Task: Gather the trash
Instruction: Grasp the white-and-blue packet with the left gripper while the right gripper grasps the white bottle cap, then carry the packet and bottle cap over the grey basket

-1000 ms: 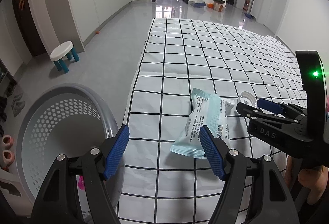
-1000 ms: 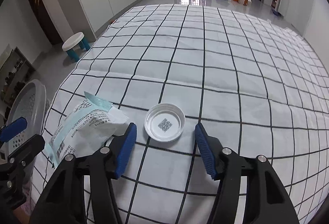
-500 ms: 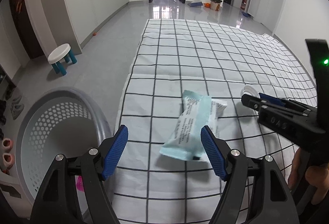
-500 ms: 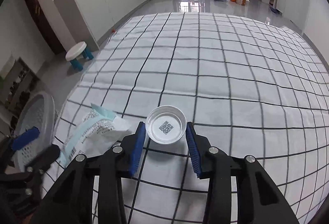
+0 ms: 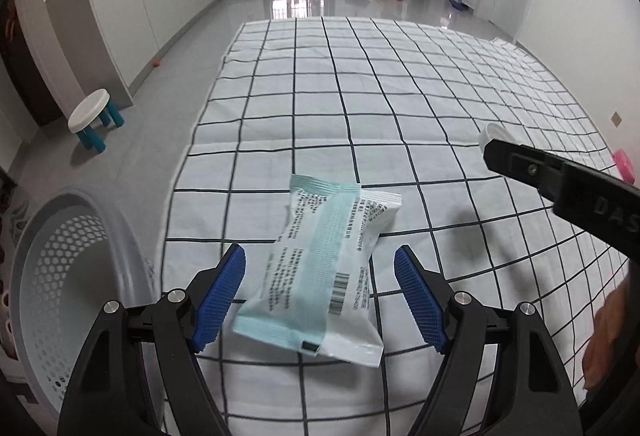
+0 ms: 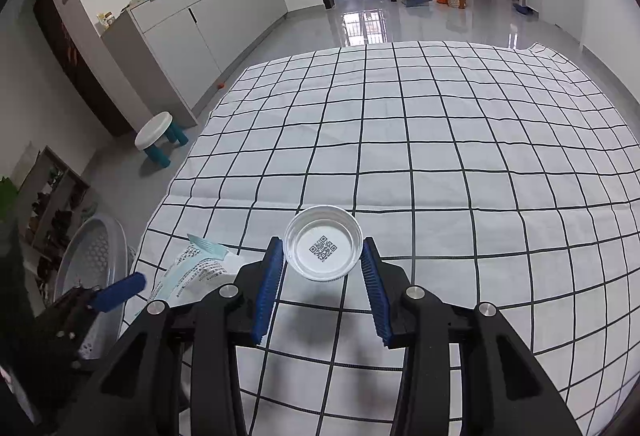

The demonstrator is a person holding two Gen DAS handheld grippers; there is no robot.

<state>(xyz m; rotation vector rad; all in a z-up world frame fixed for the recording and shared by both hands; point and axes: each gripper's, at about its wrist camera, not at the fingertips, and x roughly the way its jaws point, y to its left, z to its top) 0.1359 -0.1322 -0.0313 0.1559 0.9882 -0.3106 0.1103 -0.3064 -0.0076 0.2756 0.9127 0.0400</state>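
Our right gripper [image 6: 323, 272] pinches the white lid [image 6: 323, 249] between its blue pads, lifted clear of the checked cloth [image 6: 460, 164]. Our left gripper [image 5: 320, 294], jaws just widening, stands spread around the teal-and-white wrapper [image 5: 320, 276] without touching it. The wrapper lies flat on the cloth; the perforated basket [image 5: 56, 276] sits at nine o'clock from it.

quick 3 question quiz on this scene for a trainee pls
1. True or false: the right gripper is shut on the white cap.
2. What lies between the open pads of the left gripper?
3. Which side of the checked cloth is the perforated basket on in the left wrist view: A left, B right?

Key: 1 true. 2 the teal and white packet, not yet gripped. 3 A.
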